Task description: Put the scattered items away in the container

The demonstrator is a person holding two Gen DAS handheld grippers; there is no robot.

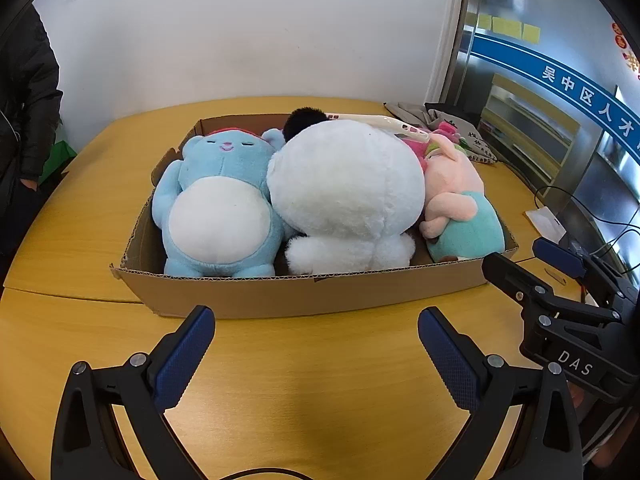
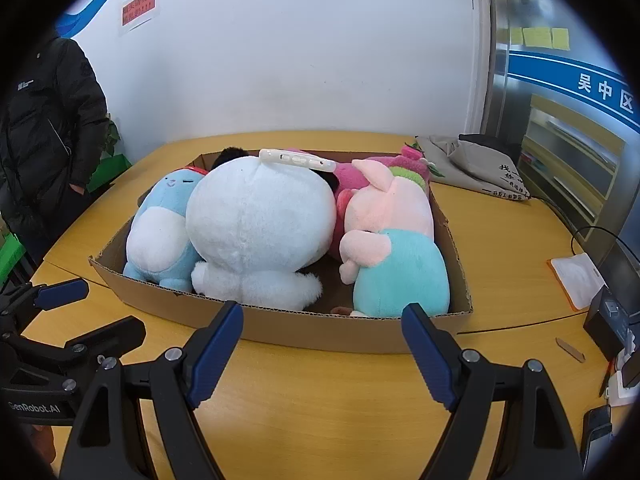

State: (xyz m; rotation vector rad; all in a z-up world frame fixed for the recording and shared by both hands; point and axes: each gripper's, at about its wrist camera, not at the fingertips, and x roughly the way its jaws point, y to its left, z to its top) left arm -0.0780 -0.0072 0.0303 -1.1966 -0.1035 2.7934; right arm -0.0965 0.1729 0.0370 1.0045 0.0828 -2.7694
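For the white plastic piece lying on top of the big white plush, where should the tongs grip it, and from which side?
Best guess: grip the white plastic piece across its narrow width near mid-length, coming from above. It lies flat and long across the white plush, so its thin edges are exposed and nothing hems it in.

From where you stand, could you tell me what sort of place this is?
Probably an office or public service room: a blue wall banner with Chinese lettering, yellow sticky notes on a metal-framed partition, and a large wooden table.

The wooden table (image 2: 320, 420) carries a cardboard box (image 2: 320, 326) at its middle. A grey bag (image 2: 476, 164) lies near the far right corner. A white pad (image 2: 576, 280) and a black device (image 2: 610, 320) sit at the right edge.
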